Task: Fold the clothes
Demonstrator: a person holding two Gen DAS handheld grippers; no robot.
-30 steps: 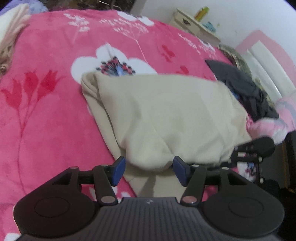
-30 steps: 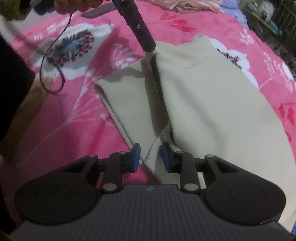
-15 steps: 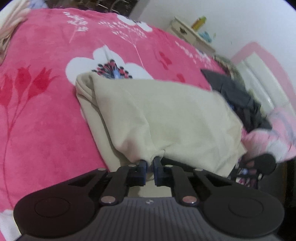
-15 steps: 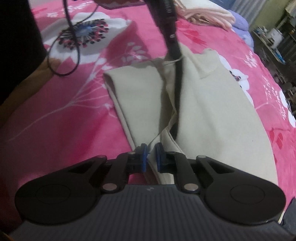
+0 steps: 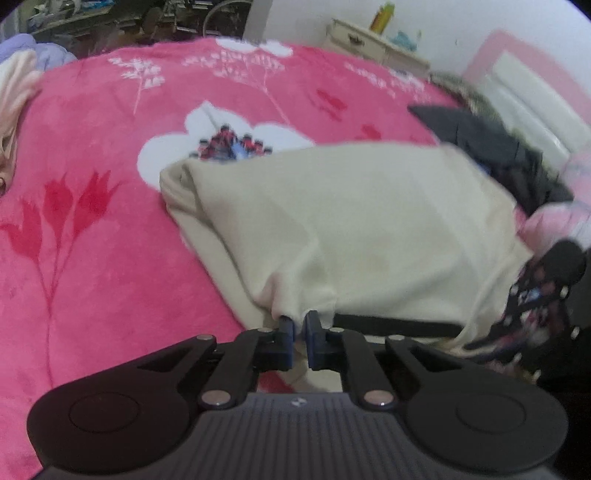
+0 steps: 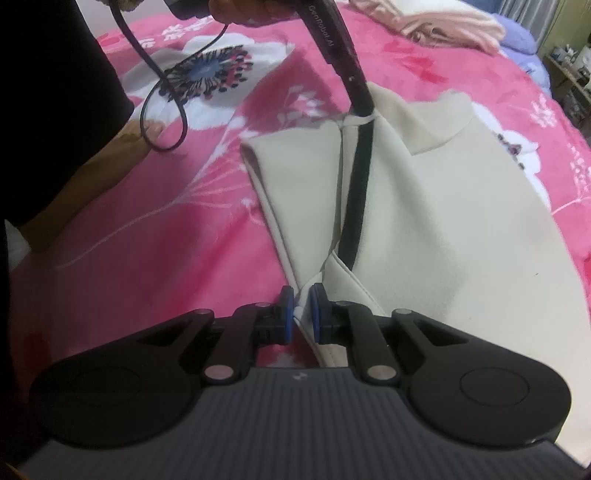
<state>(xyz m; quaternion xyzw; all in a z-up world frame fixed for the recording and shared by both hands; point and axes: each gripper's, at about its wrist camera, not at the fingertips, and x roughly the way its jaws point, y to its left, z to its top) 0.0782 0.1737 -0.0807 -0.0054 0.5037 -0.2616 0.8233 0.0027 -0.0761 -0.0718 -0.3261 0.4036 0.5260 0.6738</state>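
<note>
Cream garment (image 5: 351, 221) pinched — both claws.

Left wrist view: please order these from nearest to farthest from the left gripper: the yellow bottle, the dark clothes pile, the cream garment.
1. The cream garment, pinched in the left gripper jaws.
2. The dark clothes pile, farther back on the right.
3. The yellow bottle, on the cabinet by the far wall.

Each gripper is matte black: the left gripper (image 5: 299, 325) and right gripper (image 6: 301, 308) carry blue pads (image 6: 286, 314) on linkage arms pinned with silver rivets (image 6: 218, 372), above a ribbed grey housing (image 6: 295, 424). A looping black cable (image 6: 162, 110) hangs beside dark clothing (image 6: 55, 110). The far handle bears white lettering (image 6: 322, 31).
</note>
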